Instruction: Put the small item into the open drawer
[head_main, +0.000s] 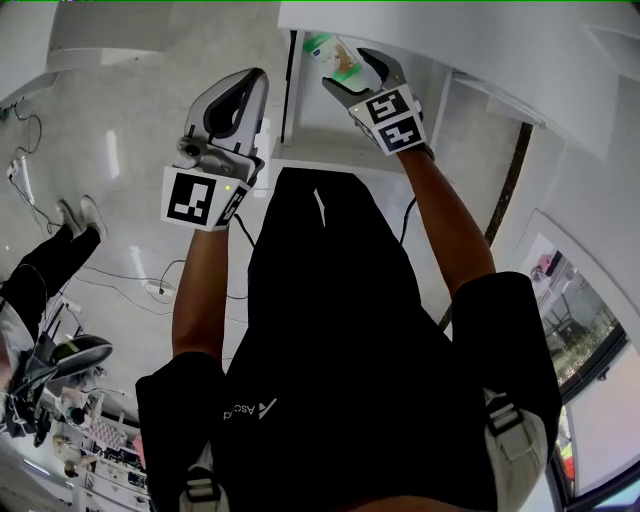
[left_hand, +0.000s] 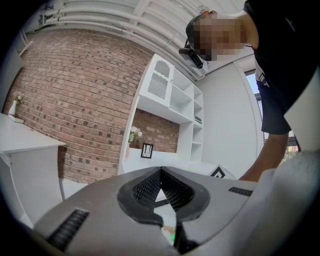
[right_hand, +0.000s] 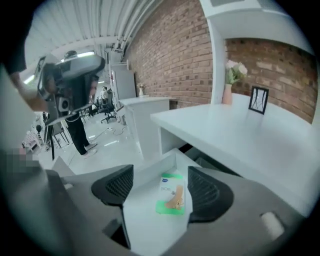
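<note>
Behind the white desk (right_hand: 240, 135), a brick wall (right_hand: 175, 55) was seen running across the back of the room. Tall white shelving (left_hand: 170, 100) was set against that wall in the left gripper view. The middle of the head view was filled by the person's black shirt (head_main: 340, 330), with both bare forearms stretched forward. A bystander in dark trousers (right_hand: 77, 132) was stood well apart on the pale floor.

Below the desk's edge, the open drawer (right_hand: 150, 210) was pulled out, its white floor and side walls exposed. Its front (head_main: 310, 148) was shown just ahead of the person in the head view.

The right gripper (right_hand: 160, 187) was held over the drawer with its jaws spread wide and nothing clamped between them. It was seen from above (head_main: 358, 75) over the drawer's far part. The left gripper (left_hand: 160, 175) was held beside the drawer (head_main: 245, 95), raised and clear of it. Its jaws were brought together at the tips, and nothing was caught between them.

The small packet (right_hand: 171, 194), white and green, was laid flat on the drawer's floor. It was framed in the gap between the right gripper's pads, nearer the right-hand one, and was gripped by neither. It was also made out in the head view (head_main: 332, 55), just beyond that gripper.

On the desk top, a pink vase of flowers (right_hand: 229, 85) and a small black picture frame (right_hand: 257, 100) were stood near each other against the wall.
</note>
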